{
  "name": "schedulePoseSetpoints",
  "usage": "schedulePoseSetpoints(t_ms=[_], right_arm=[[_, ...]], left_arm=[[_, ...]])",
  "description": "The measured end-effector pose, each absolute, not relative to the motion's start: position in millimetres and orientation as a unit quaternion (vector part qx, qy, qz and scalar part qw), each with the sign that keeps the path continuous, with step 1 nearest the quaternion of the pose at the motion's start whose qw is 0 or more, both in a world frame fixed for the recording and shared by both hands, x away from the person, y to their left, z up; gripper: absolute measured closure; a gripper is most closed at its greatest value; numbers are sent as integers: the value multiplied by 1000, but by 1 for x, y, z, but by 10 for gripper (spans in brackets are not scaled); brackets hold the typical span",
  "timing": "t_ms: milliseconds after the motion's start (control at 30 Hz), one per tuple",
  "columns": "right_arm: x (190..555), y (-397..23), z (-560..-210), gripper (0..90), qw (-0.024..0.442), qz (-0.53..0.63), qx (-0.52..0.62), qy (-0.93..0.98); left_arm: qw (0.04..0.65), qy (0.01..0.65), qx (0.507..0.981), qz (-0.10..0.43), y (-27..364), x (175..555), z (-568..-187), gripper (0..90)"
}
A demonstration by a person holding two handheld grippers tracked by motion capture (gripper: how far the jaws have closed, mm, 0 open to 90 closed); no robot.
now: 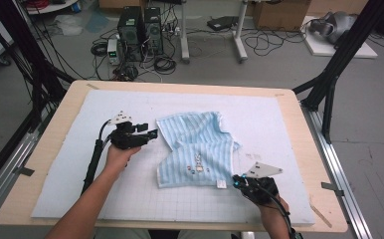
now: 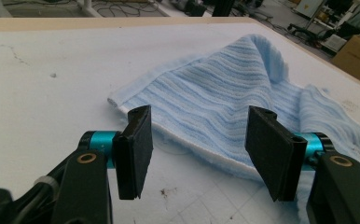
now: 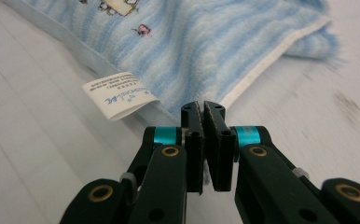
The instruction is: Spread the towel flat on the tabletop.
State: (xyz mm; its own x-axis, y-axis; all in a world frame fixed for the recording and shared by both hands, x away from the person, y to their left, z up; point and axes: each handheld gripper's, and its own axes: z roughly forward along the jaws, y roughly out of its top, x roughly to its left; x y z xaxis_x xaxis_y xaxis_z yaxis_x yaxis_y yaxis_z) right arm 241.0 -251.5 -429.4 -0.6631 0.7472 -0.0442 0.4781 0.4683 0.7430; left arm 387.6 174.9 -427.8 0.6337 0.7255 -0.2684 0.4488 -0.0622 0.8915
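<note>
nearest the camera in the right gripper view, the right gripper [image 3: 205, 116] has its jaws pressed together on the near corner of the blue striped towel [image 3: 201, 44], with a sliver of cloth showing between the pads just beside the white care label [image 3: 120, 94]. in the high view that gripper [image 1: 238, 182] sits at the towel's near right corner, low on the white grid mat [image 1: 130, 194]. keep this pinch firm and lift only a little, so the hem does not slip out. farther off, the left gripper [image 1: 151, 134] rests by the far left corner of the rumpled towel [image 1: 198, 149]; its jaws stand apart, and in the left gripper view the white-edged hem [image 2: 169, 135] lies just beyond the open pads [image 2: 138, 149], not between them. judged from this, the next need is to slide the left gripper forward until the hem sits between the pads, then close, before pulling the two corners apart to flatten the cloth.
</note>
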Motion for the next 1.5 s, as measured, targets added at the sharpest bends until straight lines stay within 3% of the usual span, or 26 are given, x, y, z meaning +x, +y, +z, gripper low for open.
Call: schedulePoseSetpoints(t_ms=[200, 400, 667, 767, 867, 900, 1167, 1500], right_arm=[[224, -278, -425, 850, 210, 348, 387, 827], [228, -280, -417, 535, 228, 391, 410, 792], [244, -264, -413, 479, 234, 411, 398, 786], [248, -258, -414, 478, 230, 412, 394, 789], [252, -254, -416, 467, 223, 412, 394, 791], [254, -252, -417, 466, 221, 412, 393, 791], [269, -237, -424, 466, 210, 414, 386, 797], [284, -223, -425, 467, 199, 418, 386, 798]], left_arm=[[546, 400, 729, 107, 162, 384, -430, 414], [524, 391, 751, 90, 132, 381, -436, 364], [450, 365, 806, 122, 94, 384, -446, 320], [398, 334, 839, 165, 84, 382, -447, 445], [394, 328, 840, 178, 88, 386, -444, 805], [397, 333, 837, 177, 92, 388, -444, 839], [410, 371, 808, 201, 121, 404, -440, 870], [438, 455, 738, 238, 170, 425, -434, 872]])
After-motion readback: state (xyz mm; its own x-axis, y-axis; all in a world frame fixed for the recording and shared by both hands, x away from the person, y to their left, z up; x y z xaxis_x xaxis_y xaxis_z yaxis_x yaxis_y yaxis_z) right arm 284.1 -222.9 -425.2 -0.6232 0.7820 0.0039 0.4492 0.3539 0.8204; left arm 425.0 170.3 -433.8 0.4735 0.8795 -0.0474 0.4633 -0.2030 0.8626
